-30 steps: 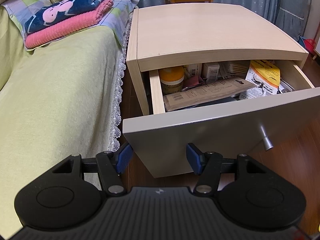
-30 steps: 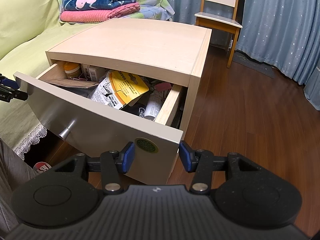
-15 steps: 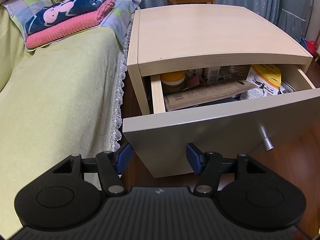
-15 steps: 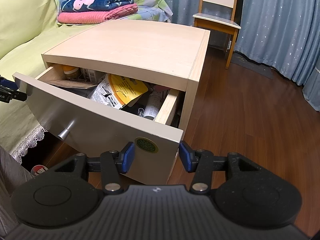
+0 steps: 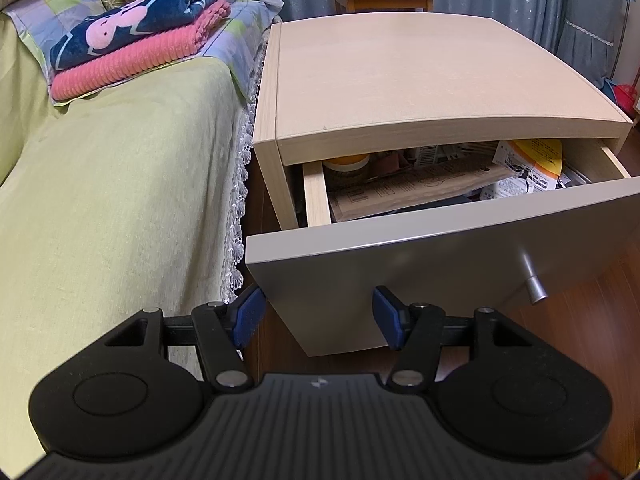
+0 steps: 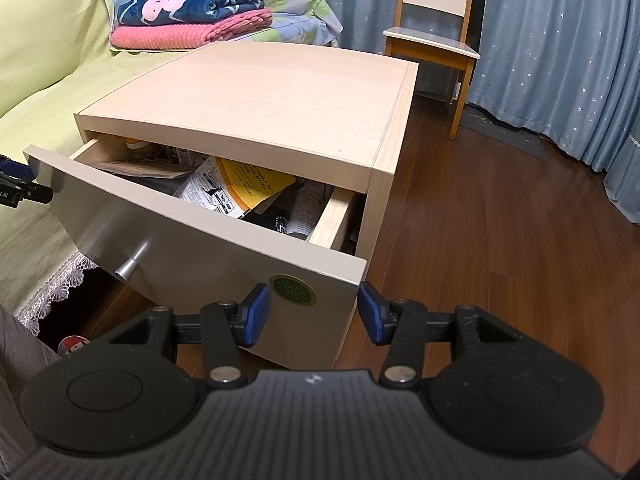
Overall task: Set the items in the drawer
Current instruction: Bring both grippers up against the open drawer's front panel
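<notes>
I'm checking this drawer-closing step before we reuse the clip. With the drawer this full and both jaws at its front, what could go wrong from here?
1. The yellow-and-white packet rides high in the drawer, so it could catch under the cabinet top and crumple.
2. The left gripper and right gripper sit open at opposite front corners; uneven pushing might skew the drawer and jam it.
3. The long brown envelope may buckle too.

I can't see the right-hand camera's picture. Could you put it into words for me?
A bedside cabinet has its drawer partly open, crammed with papers and packets. The right gripper sits at the drawer front's corner, jaws open and empty. A bed and chair stand behind.
</notes>
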`<state>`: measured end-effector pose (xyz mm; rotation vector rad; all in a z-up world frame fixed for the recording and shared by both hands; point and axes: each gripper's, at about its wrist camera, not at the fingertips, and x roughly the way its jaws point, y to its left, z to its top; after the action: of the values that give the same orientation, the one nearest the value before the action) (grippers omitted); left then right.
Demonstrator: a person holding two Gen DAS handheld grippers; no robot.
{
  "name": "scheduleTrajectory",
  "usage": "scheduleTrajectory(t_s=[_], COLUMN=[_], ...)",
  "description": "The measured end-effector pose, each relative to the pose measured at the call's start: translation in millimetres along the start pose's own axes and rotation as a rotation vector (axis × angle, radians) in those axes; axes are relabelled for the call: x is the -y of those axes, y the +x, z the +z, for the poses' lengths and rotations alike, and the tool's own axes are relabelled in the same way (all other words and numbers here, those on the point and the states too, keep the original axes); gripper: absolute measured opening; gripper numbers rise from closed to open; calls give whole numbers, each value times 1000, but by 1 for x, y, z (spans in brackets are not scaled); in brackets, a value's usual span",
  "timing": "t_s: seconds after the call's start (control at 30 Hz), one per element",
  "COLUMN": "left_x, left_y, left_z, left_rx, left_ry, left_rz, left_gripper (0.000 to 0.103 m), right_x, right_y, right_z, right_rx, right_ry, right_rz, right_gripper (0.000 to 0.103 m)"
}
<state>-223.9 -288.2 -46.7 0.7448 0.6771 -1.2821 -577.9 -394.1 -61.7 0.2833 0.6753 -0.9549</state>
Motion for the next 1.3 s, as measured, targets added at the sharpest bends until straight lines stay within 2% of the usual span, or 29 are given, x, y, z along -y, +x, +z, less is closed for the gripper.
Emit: scheduleTrajectory(t_s=[1.3], left_x=[-4], left_y=[11], left_z=[13], left_rx=[19], left_ry=[-9], left_rz=[-6], left_gripper=[61], right_x=[3], right_y=[12], right_z=[8], right_rx=[22], right_ry=[36], right_rz=[-24], right_gripper=[44])
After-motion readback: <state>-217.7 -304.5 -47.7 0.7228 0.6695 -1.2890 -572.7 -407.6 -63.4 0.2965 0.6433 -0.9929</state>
